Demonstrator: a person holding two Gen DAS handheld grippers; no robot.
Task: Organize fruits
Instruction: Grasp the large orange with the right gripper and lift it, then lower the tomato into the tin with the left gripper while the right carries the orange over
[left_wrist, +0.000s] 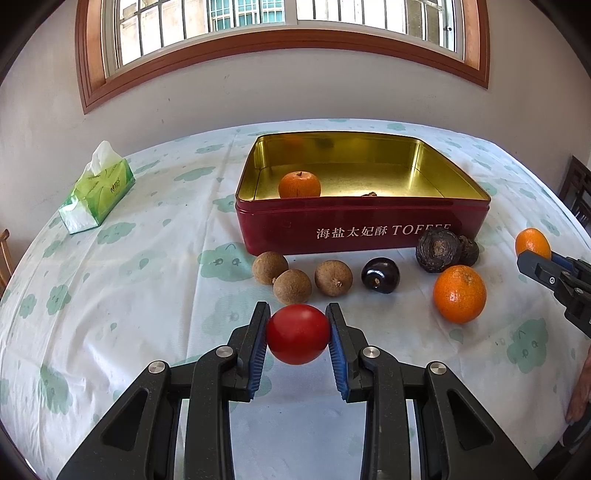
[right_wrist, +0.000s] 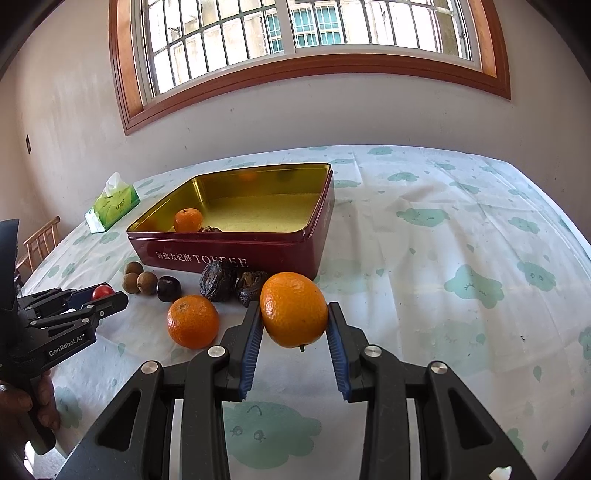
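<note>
My left gripper (left_wrist: 297, 312) is shut on a red tomato (left_wrist: 297, 334), held just above the cloth in front of the red toffee tin (left_wrist: 362, 225). My right gripper (right_wrist: 293, 308) is shut on an orange tangerine (right_wrist: 293, 309), held above the table right of the tin (right_wrist: 229, 251). The tin holds one tangerine (left_wrist: 299, 184) and a dark dried fruit (right_wrist: 211, 229). In front of the tin lie three brown longans (left_wrist: 269, 266), a dark plum (left_wrist: 380, 275), two wrinkled dark fruits (left_wrist: 438, 249) and another tangerine (left_wrist: 459, 293).
A green tissue pack (left_wrist: 96, 192) lies at the far left of the table. The table is covered by a white cloth with green prints (right_wrist: 443, 258). A wall with a window stands behind. Wooden chairs (right_wrist: 38, 240) stand beside the table.
</note>
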